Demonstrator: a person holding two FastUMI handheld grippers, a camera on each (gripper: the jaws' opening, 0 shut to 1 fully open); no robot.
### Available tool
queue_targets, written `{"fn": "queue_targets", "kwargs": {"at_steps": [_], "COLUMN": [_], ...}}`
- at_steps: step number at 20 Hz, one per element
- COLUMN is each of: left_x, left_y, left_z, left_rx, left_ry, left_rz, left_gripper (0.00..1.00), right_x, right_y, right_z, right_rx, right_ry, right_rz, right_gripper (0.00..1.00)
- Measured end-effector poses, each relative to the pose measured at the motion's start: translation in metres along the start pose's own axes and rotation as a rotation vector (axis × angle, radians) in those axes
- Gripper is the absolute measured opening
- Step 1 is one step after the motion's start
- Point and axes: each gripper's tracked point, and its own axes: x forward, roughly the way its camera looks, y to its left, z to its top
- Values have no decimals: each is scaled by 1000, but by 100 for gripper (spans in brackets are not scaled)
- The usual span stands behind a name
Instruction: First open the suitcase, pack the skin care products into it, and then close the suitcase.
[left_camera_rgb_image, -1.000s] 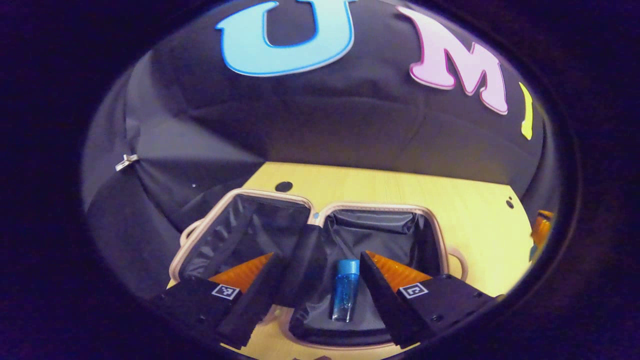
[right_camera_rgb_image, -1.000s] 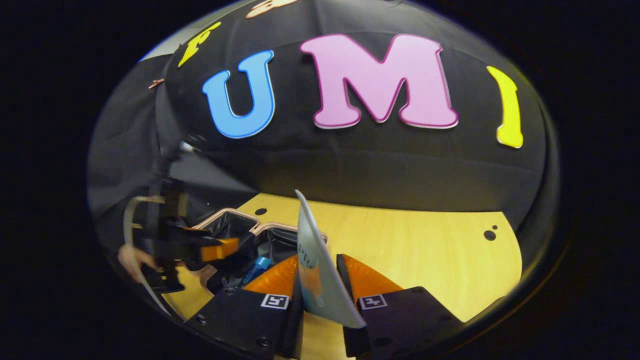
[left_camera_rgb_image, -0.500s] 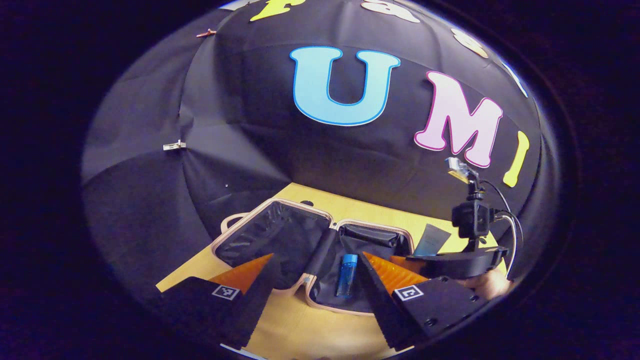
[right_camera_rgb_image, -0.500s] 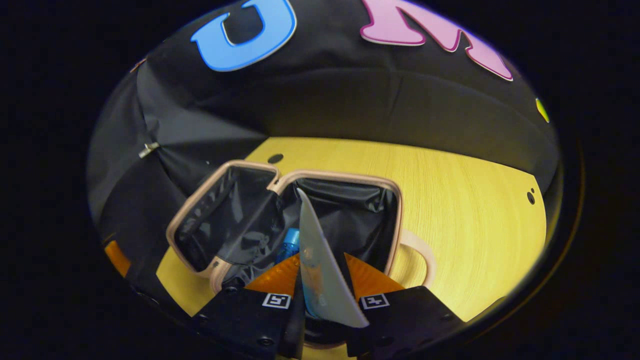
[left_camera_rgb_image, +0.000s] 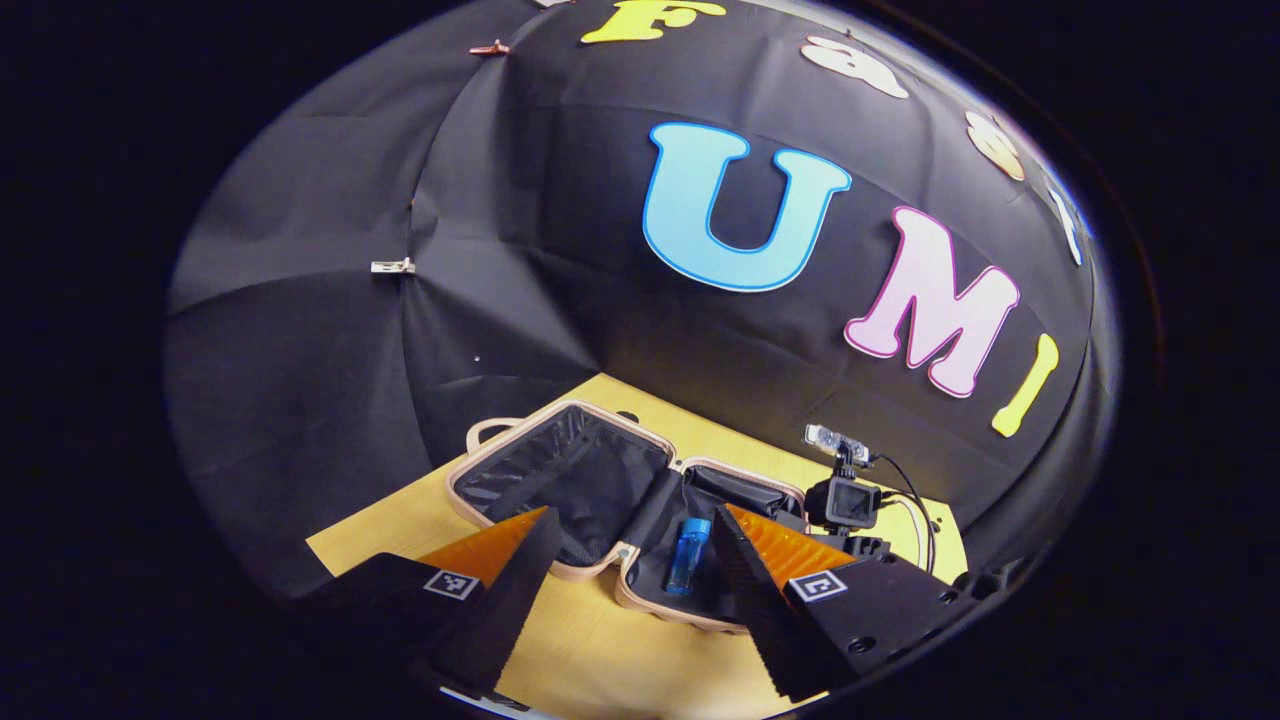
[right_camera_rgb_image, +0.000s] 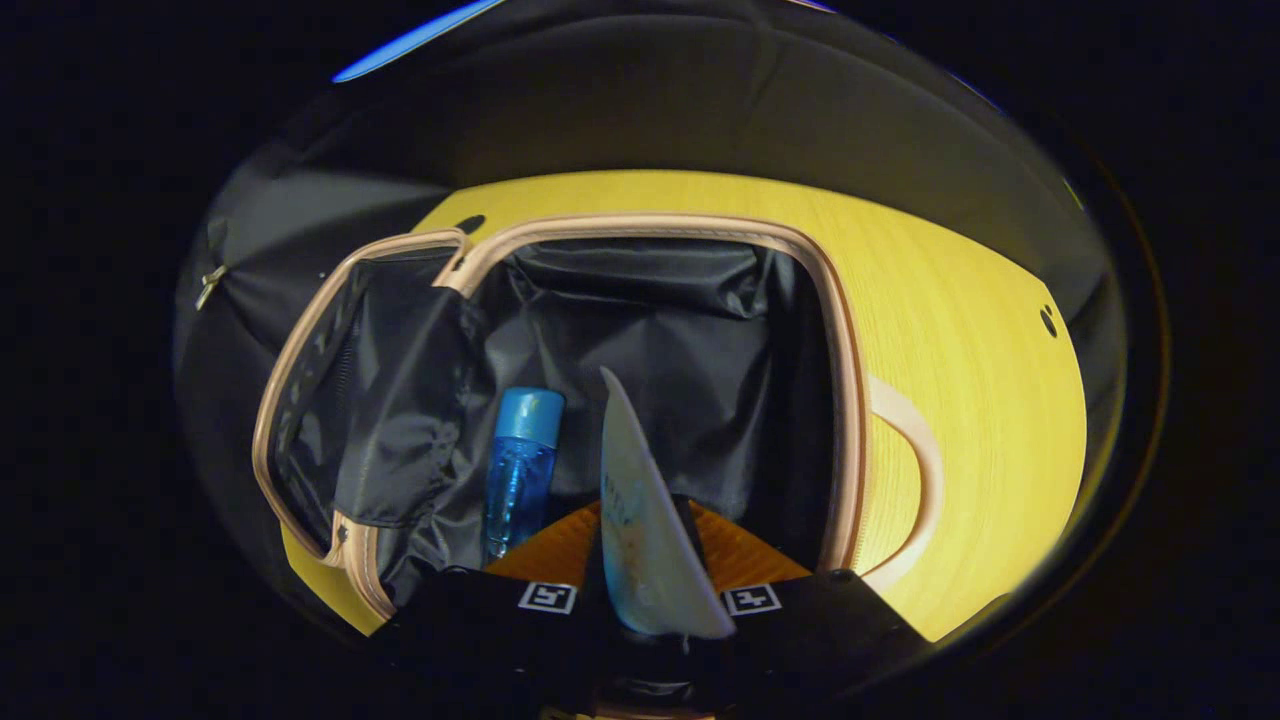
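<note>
Since the earlier frame the right claw (right_camera_rgb_image: 640, 545), clamped on a pale tube (right_camera_rgb_image: 640, 530), had been lowered into the open suitcase (right_camera_rgb_image: 650, 230) beside the blue bottle (right_camera_rgb_image: 520, 470), so release seemed near, while the left claw (left_camera_rgb_image: 630, 560), agape and empty, was drawn back.

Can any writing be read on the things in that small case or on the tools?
On the pale flat tube held by the right gripper: print too blurred to read.
On the clear blue bottle: none visible.
On the square black-and-white markers: patterns, no words.
</note>
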Motion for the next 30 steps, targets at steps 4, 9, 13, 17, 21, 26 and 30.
{"fn": "queue_targets", "kwargs": {"at_steps": [4, 9, 13, 17, 21, 26, 30], "left_x": [8, 54, 113, 183, 252, 300, 317], "left_y": [34, 112, 181, 216, 247, 251, 254], "left_z": [0, 10, 36, 30, 6, -22, -38], "left_rx": [18, 103, 132, -52, -190, -384, -494], "left_ry": [-6, 0, -1, 99, 197, 303, 343], "left_rz": [73, 186, 242, 178, 167, 91, 80], "left_gripper": [96, 92, 96, 95, 90, 73, 31], "right_x": [-13, -60, -107, -153, -179, -211, -216], "right_y": [5, 10, 0, -16, -34, -50, -66], "right_z": [10, 31, 37, 29, -15, -50, -73], "right_rx": [-4, -26, -53, -85, -134, -109, -84], "right_ry": [-41, -169, -314, -431, -375, -364, -311], "right_rz": [26, 107, 159, 169, 167, 170, 151], "right_gripper": [55, 99, 98, 98, 98, 98, 98]}}
